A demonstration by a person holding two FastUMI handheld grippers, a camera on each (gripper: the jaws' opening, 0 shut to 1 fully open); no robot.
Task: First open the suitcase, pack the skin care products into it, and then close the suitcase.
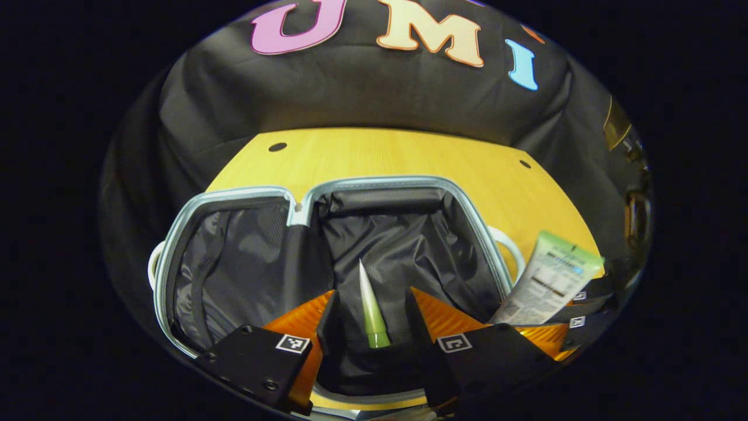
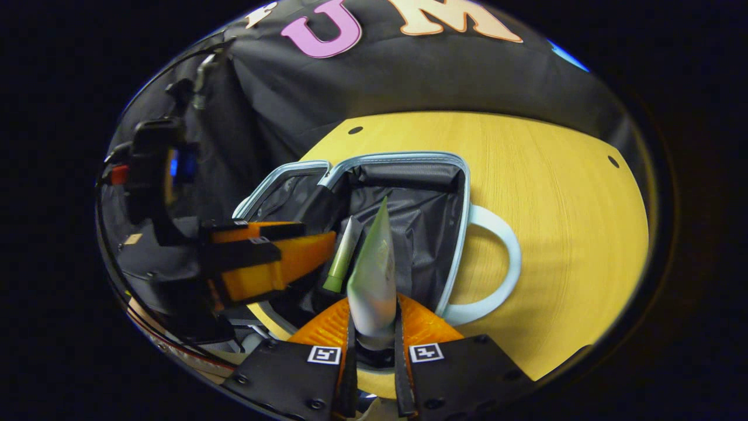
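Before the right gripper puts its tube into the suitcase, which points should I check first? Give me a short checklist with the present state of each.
1. Suitcase open on the table: ok.
2. Right gripper shut on its tube: ok, both fingers press it.
3. Left gripper open, the green tube between its fingers: ok. Whether that tube already rests on the lining: cannot tell.
4. Free lining beside the green tube: ok.
5. Left gripper close to the right tube's path: not ok, it sits just beside.
6. Other products still outside: cannot tell.
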